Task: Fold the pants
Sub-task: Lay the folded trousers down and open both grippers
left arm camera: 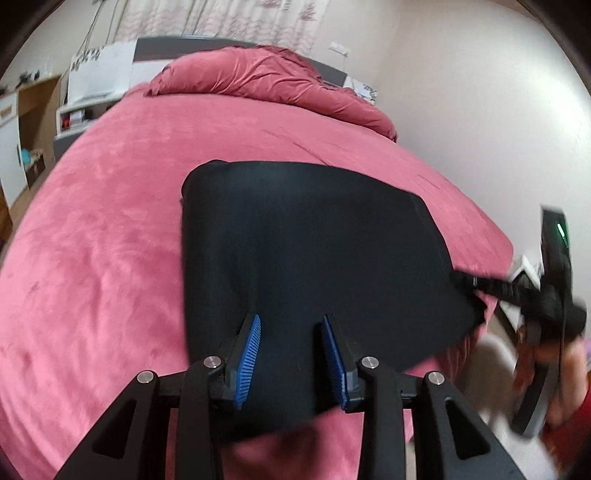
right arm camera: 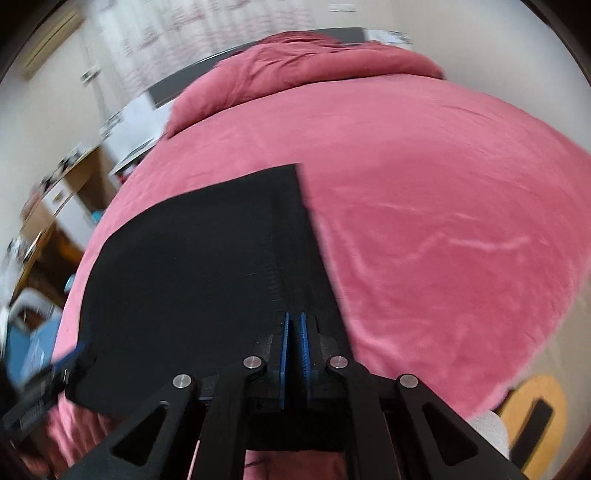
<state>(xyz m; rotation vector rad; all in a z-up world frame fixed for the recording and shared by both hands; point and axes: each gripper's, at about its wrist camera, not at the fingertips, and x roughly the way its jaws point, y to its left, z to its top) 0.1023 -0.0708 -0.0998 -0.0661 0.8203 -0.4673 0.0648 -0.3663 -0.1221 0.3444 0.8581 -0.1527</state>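
1. A bedroom: a wide bed (left arm camera: 110,229) under a pink plush cover fills both views, and it serves as the folding surface.
2. Nearest, the left gripper (left arm camera: 291,354) hangs over the near edge of the pants (left arm camera: 314,251) with its blue pads spread apart; dark cloth shows in the gap, but the pads do not seem to press on it, so I read it as released.
3. The right gripper (right arm camera: 294,347) sits at the pants' right side along a seamed band, its pads only a narrow slit apart. With the blur, I cannot tell whether cloth is still pinched there or already let go.
4. The pants lie near the bed's front edge as a compact, flat, roughly rectangular black panel, with crisp straight edges and no loose leg trailing. I judge at least one fold done; the near edge overhangs the cover a little.
5. What may be left: another fold to make it smaller, or just a smoothing, if this size is accepted.
6. Nothing lies on the cover around the pants, so further folding has room.
7. Farther off, a bunched pink duvet (left arm camera: 258,77) lies across the head of the bed, well apart from the pants.
8. Beyond, a wooden cabinet (left arm camera: 33,107) stands by the left wall, a patterned curtain (left arm camera: 229,18) hangs behind, and a yellow slipper (right arm camera: 532,410) lies on the floor at the right.
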